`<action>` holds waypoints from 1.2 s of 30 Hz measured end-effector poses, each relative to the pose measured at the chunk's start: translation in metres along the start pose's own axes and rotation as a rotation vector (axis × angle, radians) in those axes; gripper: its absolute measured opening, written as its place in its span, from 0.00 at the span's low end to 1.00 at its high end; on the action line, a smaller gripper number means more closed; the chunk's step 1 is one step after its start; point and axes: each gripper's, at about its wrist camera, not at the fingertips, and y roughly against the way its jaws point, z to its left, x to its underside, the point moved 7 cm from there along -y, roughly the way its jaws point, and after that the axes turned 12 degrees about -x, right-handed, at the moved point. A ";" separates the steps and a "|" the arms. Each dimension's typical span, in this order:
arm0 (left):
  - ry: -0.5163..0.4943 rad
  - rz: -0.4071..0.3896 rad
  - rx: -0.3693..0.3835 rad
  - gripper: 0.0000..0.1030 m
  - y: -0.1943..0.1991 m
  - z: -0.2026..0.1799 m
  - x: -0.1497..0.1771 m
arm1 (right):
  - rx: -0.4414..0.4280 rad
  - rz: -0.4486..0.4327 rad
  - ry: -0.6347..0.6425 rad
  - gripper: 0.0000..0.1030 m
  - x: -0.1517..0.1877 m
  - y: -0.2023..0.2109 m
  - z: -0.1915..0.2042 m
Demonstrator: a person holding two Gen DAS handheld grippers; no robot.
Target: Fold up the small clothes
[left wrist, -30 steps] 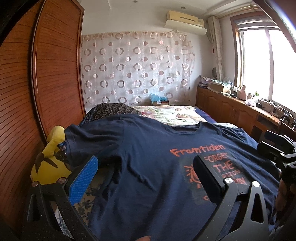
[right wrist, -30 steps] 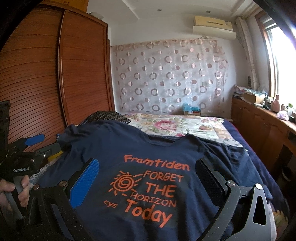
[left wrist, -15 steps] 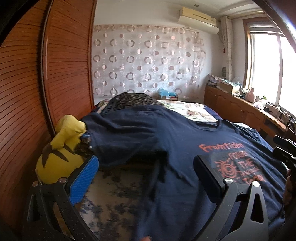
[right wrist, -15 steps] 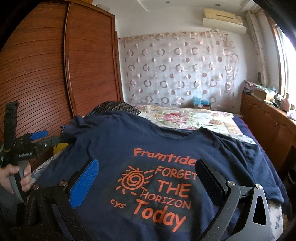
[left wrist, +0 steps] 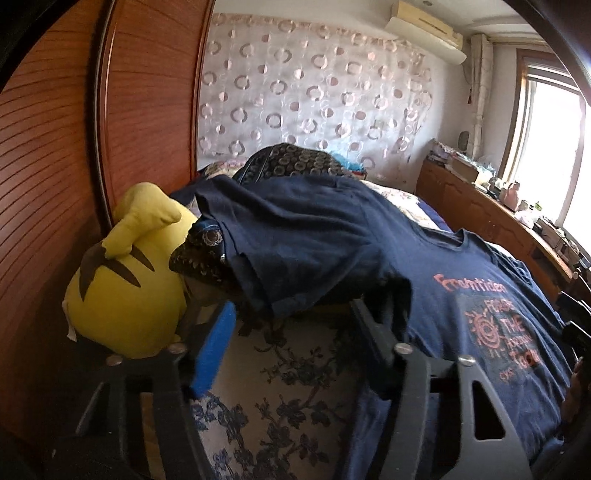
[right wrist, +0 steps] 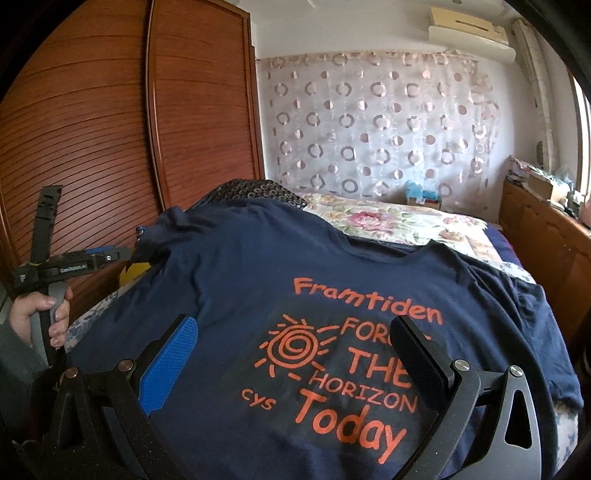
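T-shirt (right wrist: 258,295) print reads "Framtiden FORGET THE HORIZON Today".

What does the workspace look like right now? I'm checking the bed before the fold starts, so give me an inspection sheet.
Surface: bed with a floral cover.
Job's things: navy T-shirt spread print-up, left sleeve draped over a patterned cushion.
Clutter: yellow plush toy against the wooden wardrobe.
Grippers: left tongs have just been closing at the sleeve hem, cloth not yet pinched; right tongs open above the print.
Cables: nothing seen.
Surroundings: circle-patterned curtain, air conditioner, cluttered wooden counter under the window.
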 end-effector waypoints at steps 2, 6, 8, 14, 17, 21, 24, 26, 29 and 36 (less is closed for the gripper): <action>0.006 0.016 -0.005 0.59 -0.007 0.003 -0.002 | 0.000 0.003 0.000 1.00 -0.002 0.000 -0.001; 0.015 0.060 -0.011 0.59 -0.024 0.009 -0.003 | 0.001 0.003 0.002 1.00 -0.004 -0.002 0.001; 0.029 0.084 0.012 0.59 -0.029 0.010 -0.001 | 0.002 0.004 0.003 1.00 -0.004 -0.005 0.003; 0.035 0.094 0.083 0.26 -0.027 0.006 -0.001 | 0.002 0.011 0.006 1.00 -0.004 -0.006 0.006; 0.015 0.081 0.090 0.09 -0.020 0.002 -0.002 | 0.004 0.011 0.004 1.00 -0.003 -0.005 0.006; -0.004 0.027 0.085 0.03 -0.009 0.001 -0.015 | 0.006 0.009 0.002 1.00 -0.003 -0.006 0.004; -0.007 -0.006 0.089 0.03 -0.002 0.003 -0.024 | 0.010 0.009 -0.001 1.00 -0.003 -0.006 0.002; -0.007 -0.024 0.081 0.03 0.002 0.003 -0.032 | 0.011 0.008 -0.003 1.00 -0.002 -0.005 0.001; -0.041 -0.052 0.073 0.03 0.007 -0.005 -0.051 | 0.013 0.007 -0.004 1.00 -0.003 -0.003 -0.001; -0.182 -0.119 0.100 0.03 0.014 -0.064 -0.098 | 0.026 0.002 0.000 1.00 -0.005 0.001 -0.004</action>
